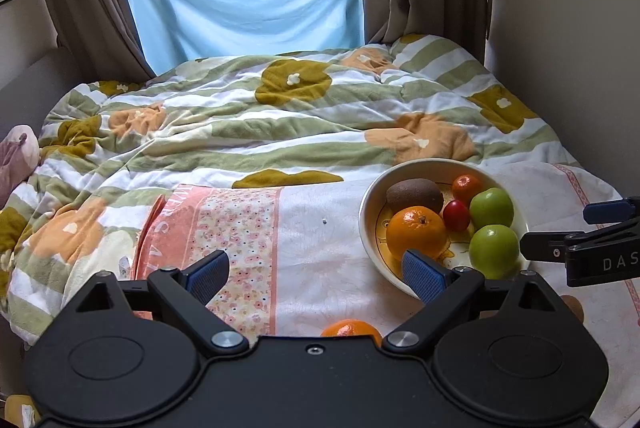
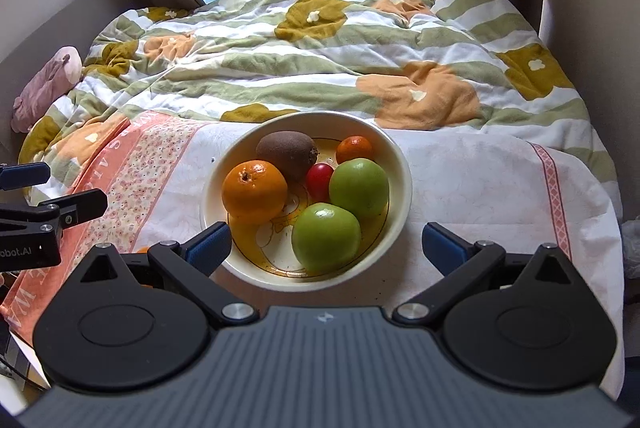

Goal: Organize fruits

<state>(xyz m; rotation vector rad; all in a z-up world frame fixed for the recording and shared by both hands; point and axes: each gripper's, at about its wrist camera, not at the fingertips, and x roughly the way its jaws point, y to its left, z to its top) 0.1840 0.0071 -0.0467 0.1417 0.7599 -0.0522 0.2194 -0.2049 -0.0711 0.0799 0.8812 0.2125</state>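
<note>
Bowl is nearly full, both grippers' fingers spread wide, holding nothing; left gripper probably needs the loose orange on the bed next

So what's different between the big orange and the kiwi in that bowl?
The orange is bright, glossy and round; the kiwi is dull brown, fuzzy and egg-shaped. The orange sits nearer the camera at the bowl's left side; the kiwi lies on its side behind it, toward the far rim. They look much the same size, both lie in the bowl, and neither is being held.
</note>
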